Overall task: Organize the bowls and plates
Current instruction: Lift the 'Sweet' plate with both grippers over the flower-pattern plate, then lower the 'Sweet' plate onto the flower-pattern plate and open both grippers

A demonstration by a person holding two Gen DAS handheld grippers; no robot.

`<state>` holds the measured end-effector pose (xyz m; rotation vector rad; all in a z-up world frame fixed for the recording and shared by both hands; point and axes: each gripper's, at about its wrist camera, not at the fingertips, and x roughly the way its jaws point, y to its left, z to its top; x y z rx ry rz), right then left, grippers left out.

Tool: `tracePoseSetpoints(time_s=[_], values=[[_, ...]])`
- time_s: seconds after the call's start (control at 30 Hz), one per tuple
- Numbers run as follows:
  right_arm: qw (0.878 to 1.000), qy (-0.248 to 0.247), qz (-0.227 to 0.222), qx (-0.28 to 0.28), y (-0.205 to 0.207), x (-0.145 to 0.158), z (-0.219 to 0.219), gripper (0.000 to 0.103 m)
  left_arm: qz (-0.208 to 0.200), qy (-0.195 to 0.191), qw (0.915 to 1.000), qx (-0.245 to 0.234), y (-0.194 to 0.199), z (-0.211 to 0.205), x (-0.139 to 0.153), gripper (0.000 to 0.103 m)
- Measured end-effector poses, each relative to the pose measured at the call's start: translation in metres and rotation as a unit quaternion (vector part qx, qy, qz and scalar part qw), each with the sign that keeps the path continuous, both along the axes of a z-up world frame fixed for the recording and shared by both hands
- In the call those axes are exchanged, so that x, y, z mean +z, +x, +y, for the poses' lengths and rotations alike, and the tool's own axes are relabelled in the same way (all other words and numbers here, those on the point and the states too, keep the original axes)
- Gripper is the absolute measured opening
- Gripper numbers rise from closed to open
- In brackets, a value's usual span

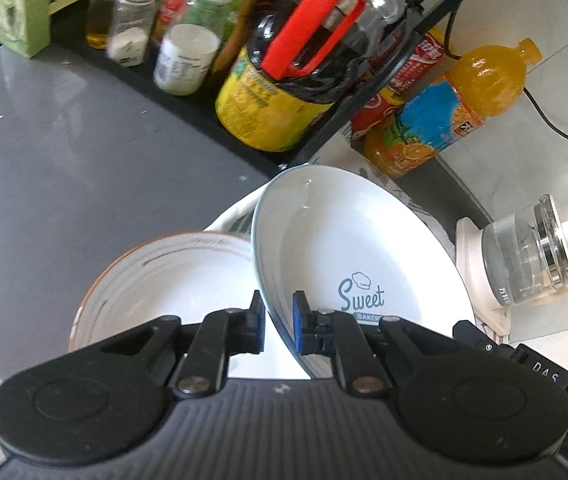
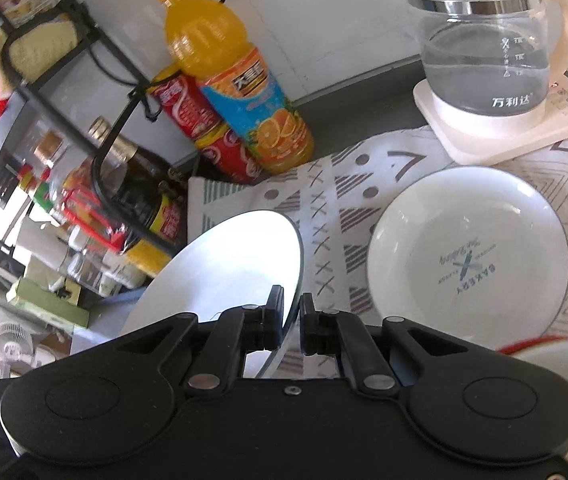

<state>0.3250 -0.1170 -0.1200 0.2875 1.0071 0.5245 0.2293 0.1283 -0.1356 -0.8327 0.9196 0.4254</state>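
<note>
An orange juice bottle [image 2: 220, 56] stands touching a red bottle [image 2: 204, 132], beside a black wire rack [image 2: 84, 52] of condiments. Glass kettle [image 2: 488, 52] sits on a patterned cloth [image 2: 324, 200].

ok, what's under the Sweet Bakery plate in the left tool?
Under the tilted Sweet Bakery plate, pinched at its rim by the left tool, a brown-rimmed bowl and patterned cloth show. Anything else beneath is covered.

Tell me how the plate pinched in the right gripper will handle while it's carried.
The plate looks glazed and rigid, so probably slippery and breakable. The right gripper pinches only its rim while it tilts, so it may pivot or slip.
</note>
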Motion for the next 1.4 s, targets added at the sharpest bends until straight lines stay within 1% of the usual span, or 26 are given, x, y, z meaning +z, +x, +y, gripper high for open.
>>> tracePoseSetpoints(time_s=[0.4, 0.67, 1.1, 1.4], values=[[0.999, -0.009, -0.002, 0.034, -0.038, -0.005, 0.007, 0.007, 0.006, -0.003, 0.9996, 0.029, -0.052, -0.001, -0.003, 0.011], [0.998, -0.021, -0.005, 0.051, -0.058, -0.007, 0.01, 0.007, 0.015, -0.009, 0.9991, 0.038, -0.079, -0.004, -0.009, 0.011], [0.997, -0.047, -0.001, 0.066, -0.077, -0.017, 0.015, 0.007, 0.032, -0.025, 0.998, 0.047, -0.102, -0.006, -0.026, 0.011], [0.996, -0.055, -0.001, 0.074, -0.08, -0.021, 0.02, 0.007, 0.041, -0.03, 0.9974, 0.05, -0.105, -0.004, -0.033, 0.011]])
